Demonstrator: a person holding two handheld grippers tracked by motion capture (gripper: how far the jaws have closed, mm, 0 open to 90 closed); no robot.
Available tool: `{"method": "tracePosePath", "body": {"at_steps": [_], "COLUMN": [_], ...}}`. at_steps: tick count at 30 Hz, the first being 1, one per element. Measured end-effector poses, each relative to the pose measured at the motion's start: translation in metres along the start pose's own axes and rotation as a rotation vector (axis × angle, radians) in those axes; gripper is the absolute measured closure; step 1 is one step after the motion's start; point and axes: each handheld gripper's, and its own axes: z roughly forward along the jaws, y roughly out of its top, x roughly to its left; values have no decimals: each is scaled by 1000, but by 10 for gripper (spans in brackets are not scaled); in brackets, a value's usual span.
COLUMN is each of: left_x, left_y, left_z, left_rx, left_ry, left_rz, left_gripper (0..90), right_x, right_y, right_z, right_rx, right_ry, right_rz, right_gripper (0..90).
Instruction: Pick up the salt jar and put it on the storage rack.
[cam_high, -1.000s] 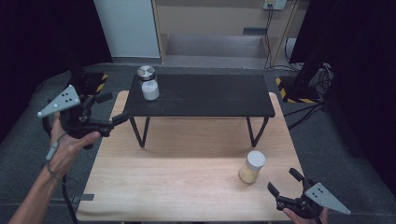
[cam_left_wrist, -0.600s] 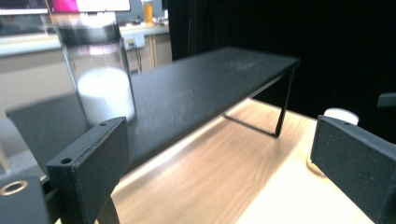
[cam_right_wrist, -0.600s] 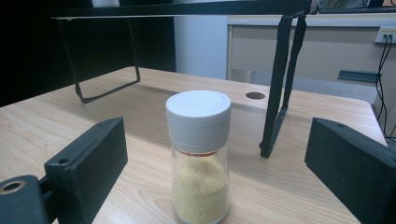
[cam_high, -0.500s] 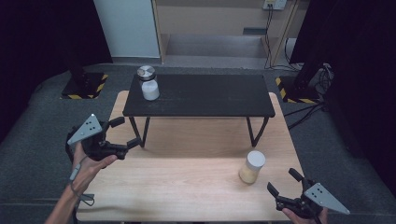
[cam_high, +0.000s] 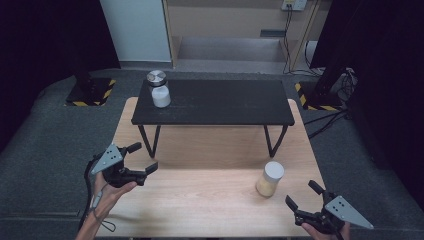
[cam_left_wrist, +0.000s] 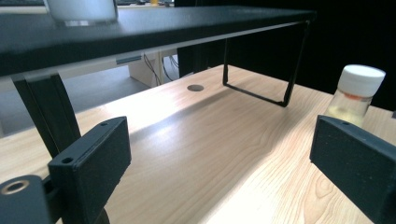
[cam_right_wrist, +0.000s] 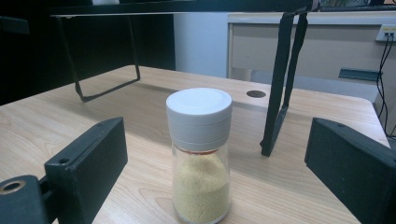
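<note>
Moved: my left gripper (cam_high: 142, 160) drops inward over the desk (cam_high: 200, 200), fingers spread, empty.
Right gripper (cam_high: 303, 196): spread, aimed at jar.
Jar (cam_high: 270, 178): upright near right gripper, probably my next grab.

Setting: a lab or recording studio. Evidence: black curtains (cam_high: 40, 45) hung at both sides; hazard-striped stand bases (cam_high: 90, 92) stood on grey carpet (cam_high: 45, 135) off the desk's far corners; cables (cam_high: 320, 107) ran to a wall socket (cam_high: 293, 4); a bare wooden desk (cam_high: 200, 200) carried a low black shelf (cam_high: 215, 102) along its far edge.
</note>
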Motion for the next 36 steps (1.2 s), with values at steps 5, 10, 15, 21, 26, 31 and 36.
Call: {"method": "tracePosePath", "body": {"at_steps": [5, 10, 15, 21, 26, 31, 36], "left_x": [-4, -7, -9, -13, -13, -13, -12], "left_y": [-15, -18, -23, -25, -28, -29, -30], "left_z": [4, 6, 5, 4, 2, 1, -2], "left_rx": [2, 7, -10, -21, -29, -22, -33], "left_ry": [10, 28, 39, 61, 77, 78, 72], "left_rz": [-7, 6, -5, -6, -15, -17, -18], "left_gripper": [38, 37, 35, 8, 0, 0, 0], "right_x": [0, 0, 0, 1, 1, 2, 2], "right_y": [0, 0, 0, 0, -1, 0, -1], "right_z": [0, 0, 0, -1, -1, -2, -2], "right_rx": [1, -1, -1, -4, -9, -9, -11], "right_ry": [1, -1, 0, -1, -4, -5, -2], "right_rz": [0, -2, -6, -4, -4, -3, -4], "right_gripper": [58, 58, 58, 57, 57, 56, 56]}}
